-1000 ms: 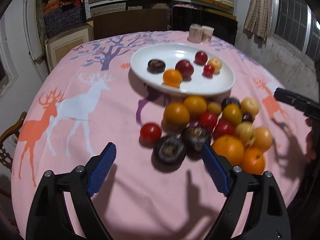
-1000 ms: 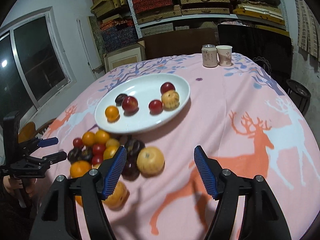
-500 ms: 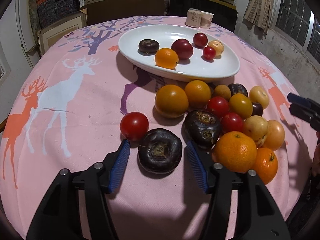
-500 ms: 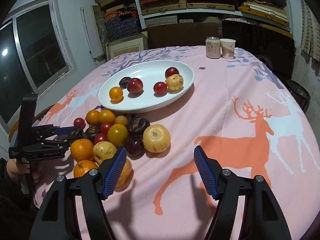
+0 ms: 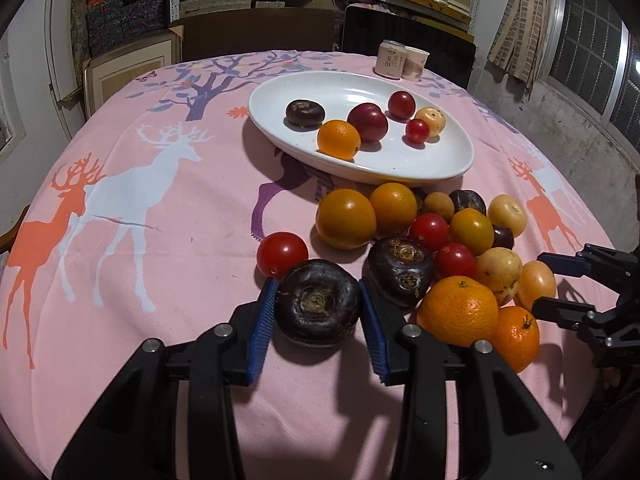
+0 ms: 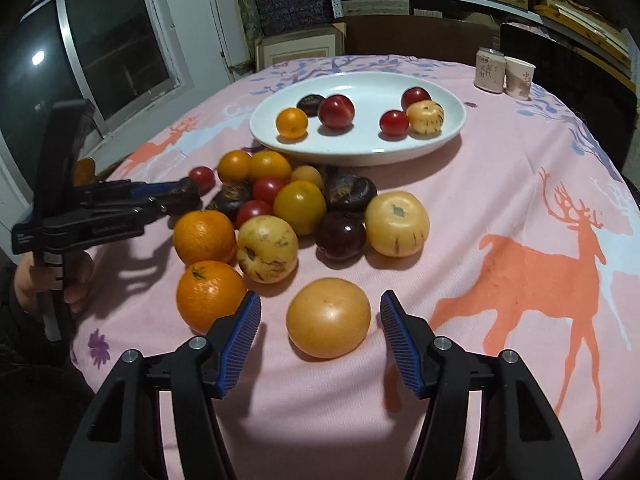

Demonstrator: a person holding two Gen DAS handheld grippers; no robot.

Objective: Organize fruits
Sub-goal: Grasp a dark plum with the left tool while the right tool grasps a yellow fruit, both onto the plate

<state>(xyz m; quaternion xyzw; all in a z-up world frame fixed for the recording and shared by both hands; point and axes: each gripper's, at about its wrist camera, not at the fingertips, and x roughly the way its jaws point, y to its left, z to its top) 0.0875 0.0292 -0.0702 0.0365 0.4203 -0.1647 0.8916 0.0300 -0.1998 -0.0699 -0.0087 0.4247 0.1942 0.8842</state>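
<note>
Pinching a dark round fruit (image 5: 319, 303), the left gripper (image 5: 319, 312) has just closed; at three o'clock, the right gripper (image 6: 320, 328), narrowing yet unclamped, straddles a yellow-orange fruit (image 6: 328, 317).

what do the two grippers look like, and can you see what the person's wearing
Both are black plastic handheld tools. The left gripper and the right gripper each have two angled arms with silver bolts and ribbed blue pads. Seen side-on, the left has a pistol-style handle with small white lettering. A dark sleeve shows at the hand.
</note>
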